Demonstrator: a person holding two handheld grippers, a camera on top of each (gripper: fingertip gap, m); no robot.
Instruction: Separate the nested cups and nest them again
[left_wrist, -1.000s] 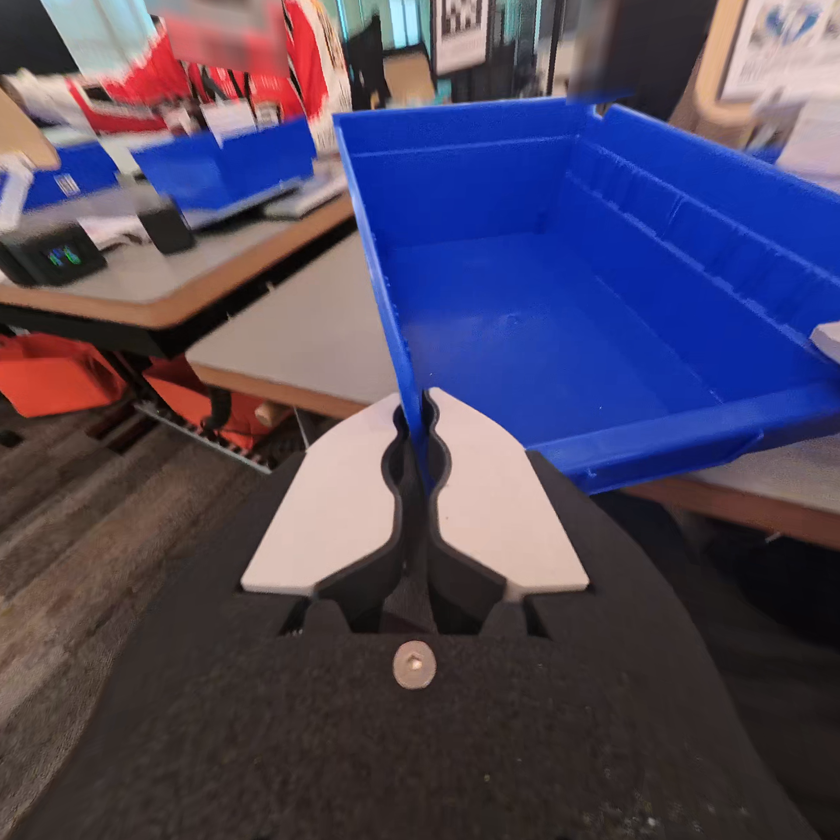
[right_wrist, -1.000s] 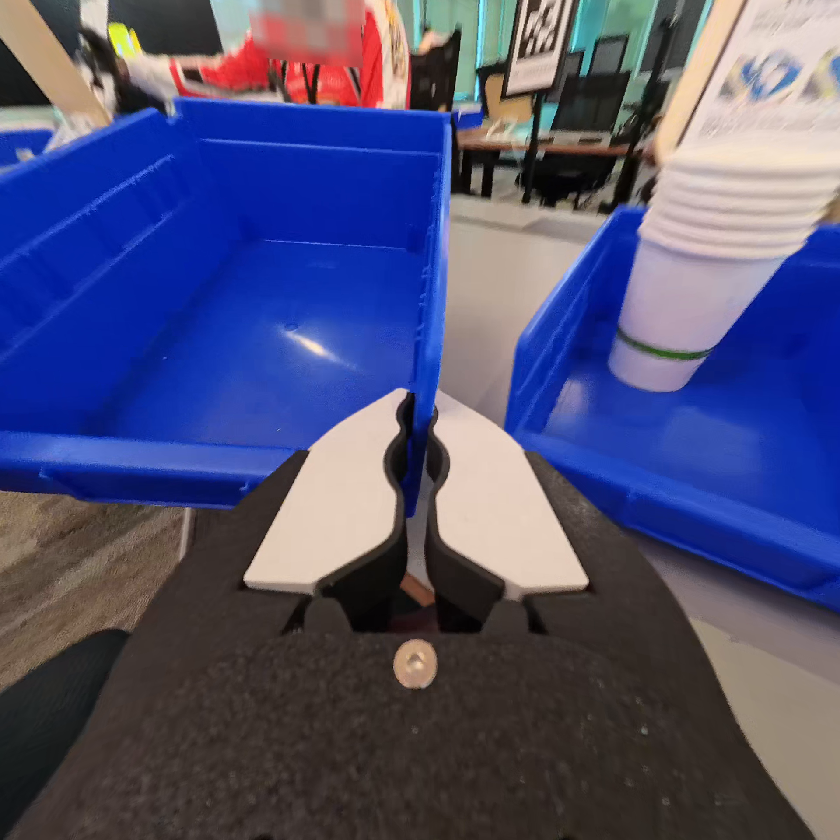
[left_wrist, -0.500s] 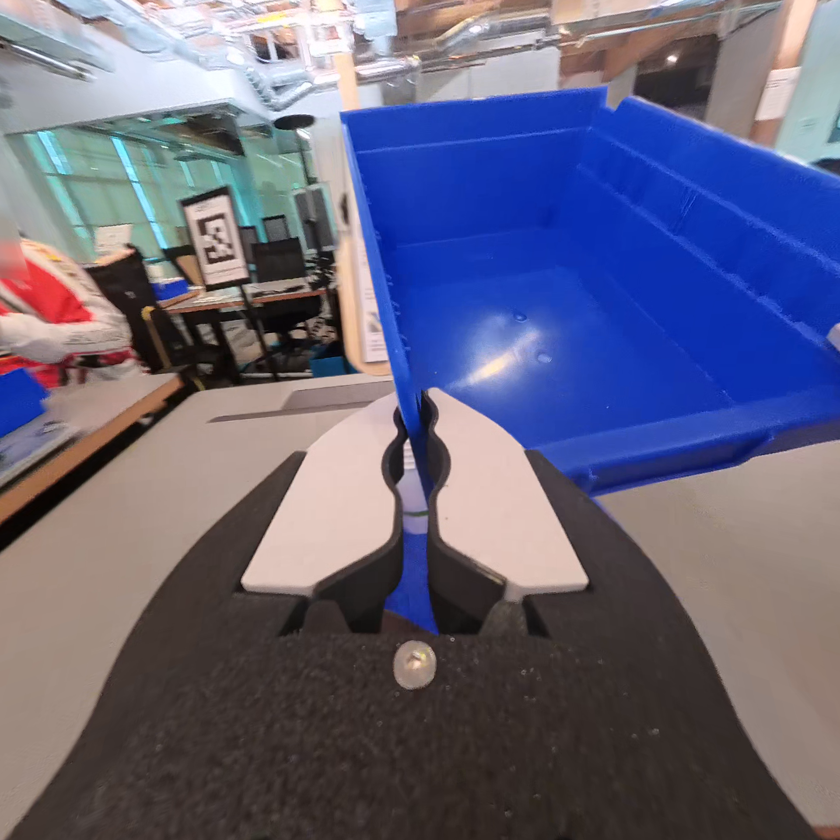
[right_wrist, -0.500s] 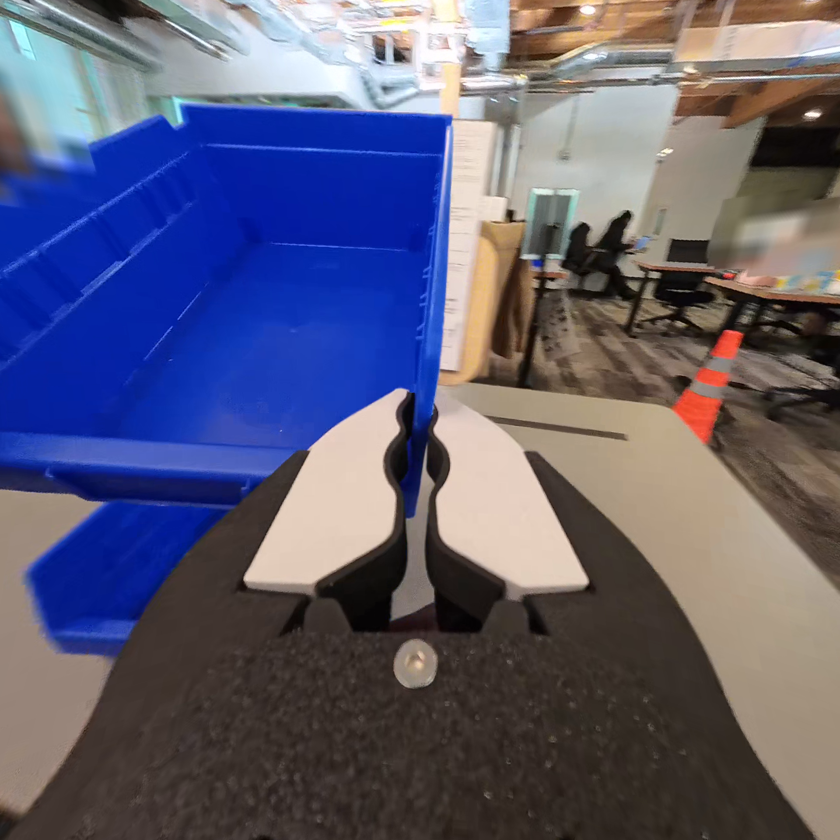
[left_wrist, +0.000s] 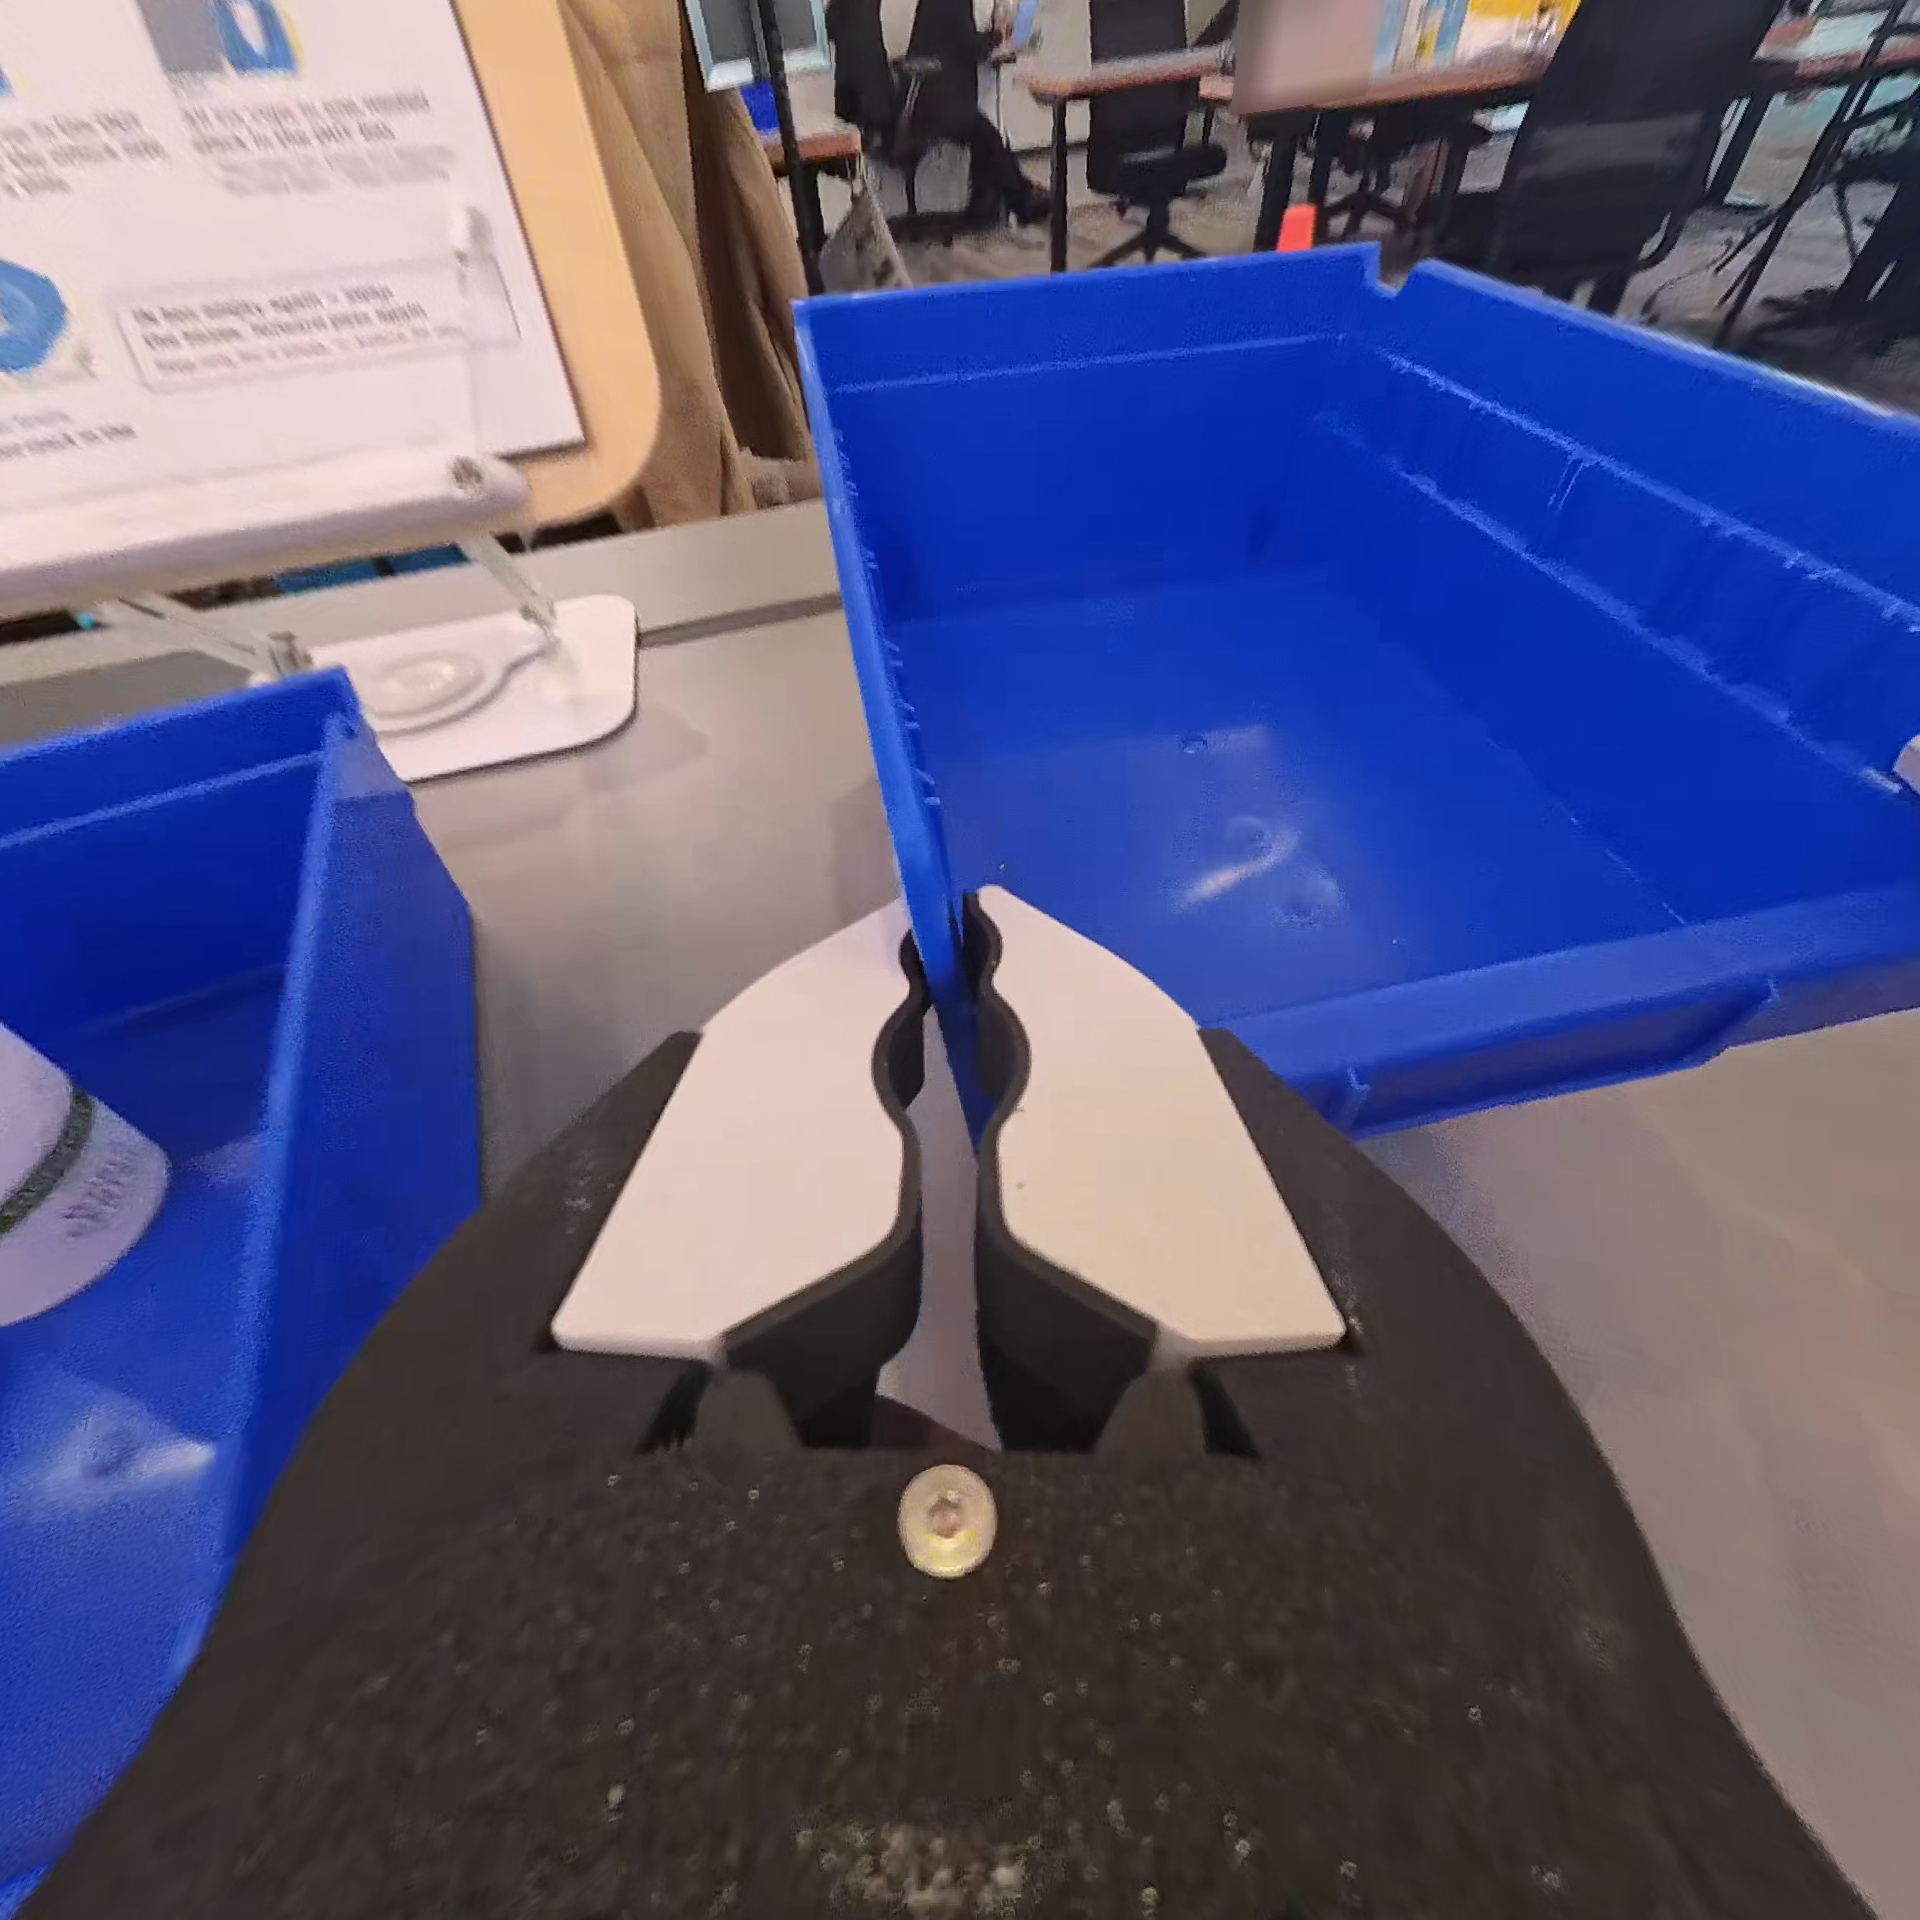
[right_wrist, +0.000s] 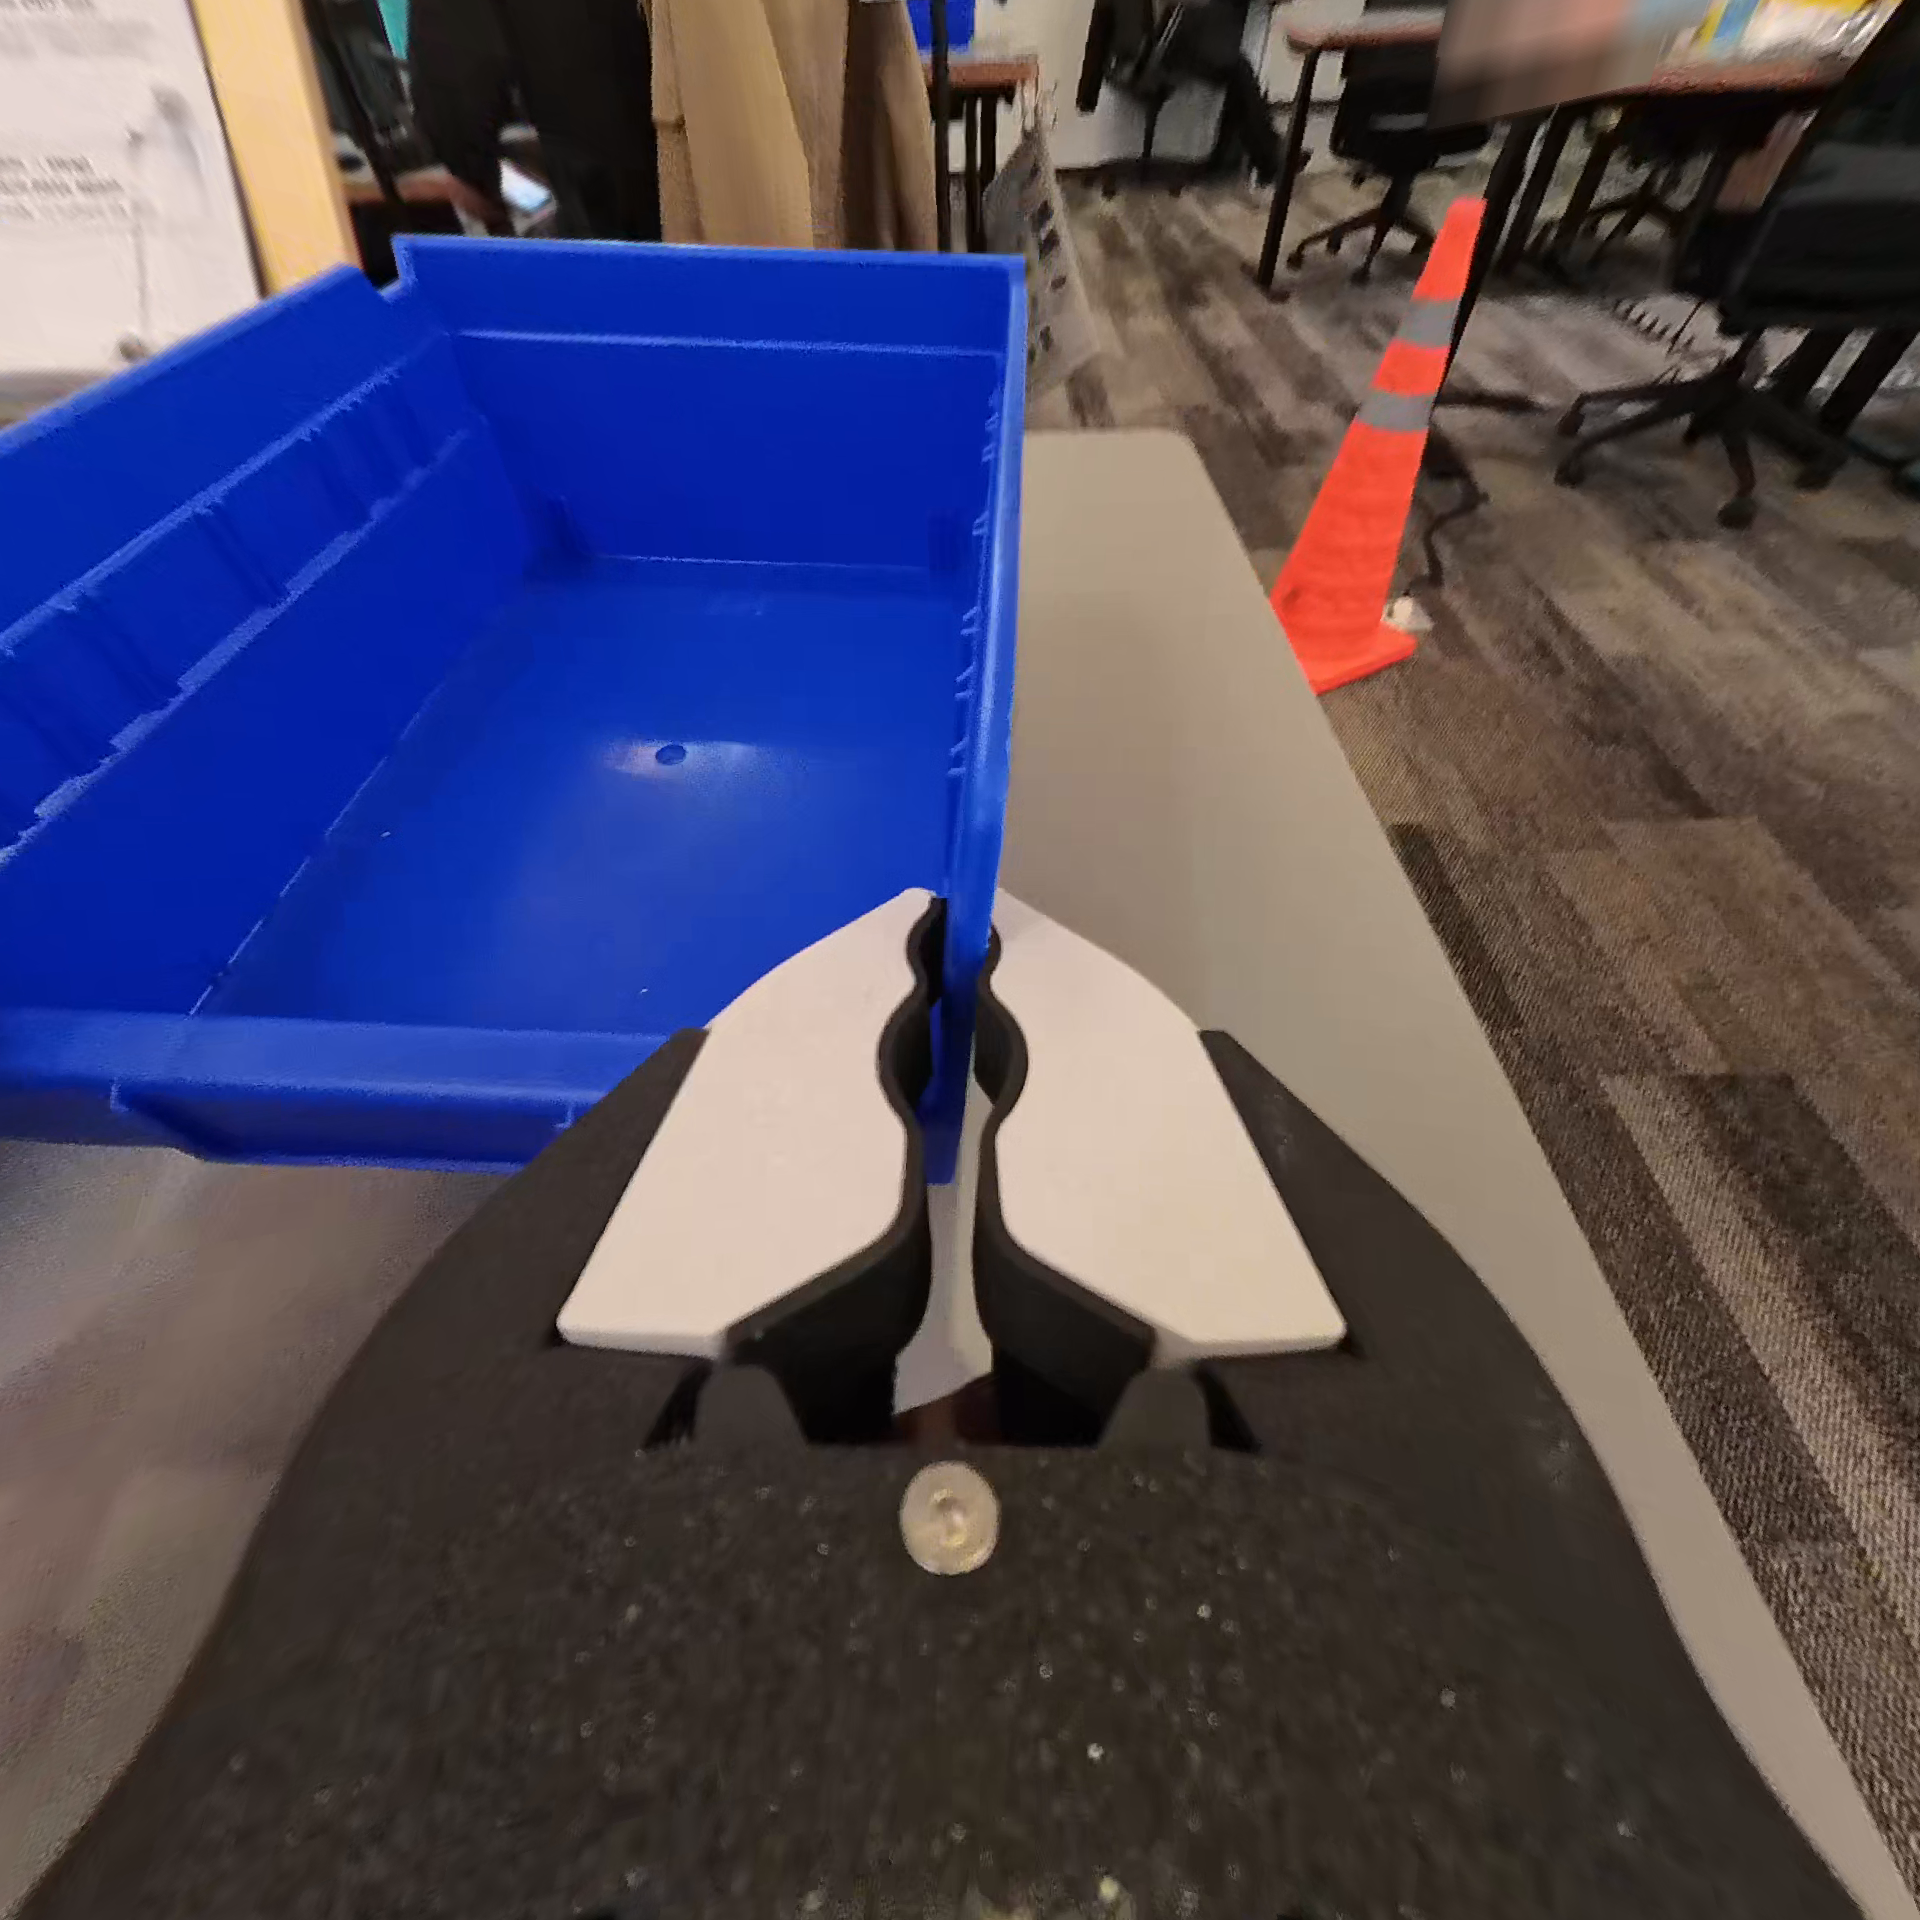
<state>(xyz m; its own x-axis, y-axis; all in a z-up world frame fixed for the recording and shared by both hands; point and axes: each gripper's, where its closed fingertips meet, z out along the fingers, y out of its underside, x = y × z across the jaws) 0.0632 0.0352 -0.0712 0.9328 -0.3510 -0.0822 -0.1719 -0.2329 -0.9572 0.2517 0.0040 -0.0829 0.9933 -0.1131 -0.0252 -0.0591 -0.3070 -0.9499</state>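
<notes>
An empty blue bin (left_wrist: 1351, 790) is held between both grippers just over the grey table (left_wrist: 665, 852). My left gripper (left_wrist: 951, 925) is shut on the bin's left wall. My right gripper (right_wrist: 961, 920) is shut on the bin's right wall (right_wrist: 987, 623). The bin's floor (right_wrist: 623, 831) is bare. A second blue bin (left_wrist: 260, 1039) stands on the table at the left. In it, the bottom of a white paper cup stack with a green band (left_wrist: 62, 1195) shows at the frame's edge; the rest of the stack is out of view.
A white sign on a stand (left_wrist: 260, 312) rises at the back left of the table. The table's right edge (right_wrist: 1455, 1039) drops to carpet, where an orange cone (right_wrist: 1382, 468) stands. Office chairs and desks are behind.
Both grippers have carried the empty blue bin, first raised high and swung around, then lowered close to the grey table, to the right of the bin with the cups.
</notes>
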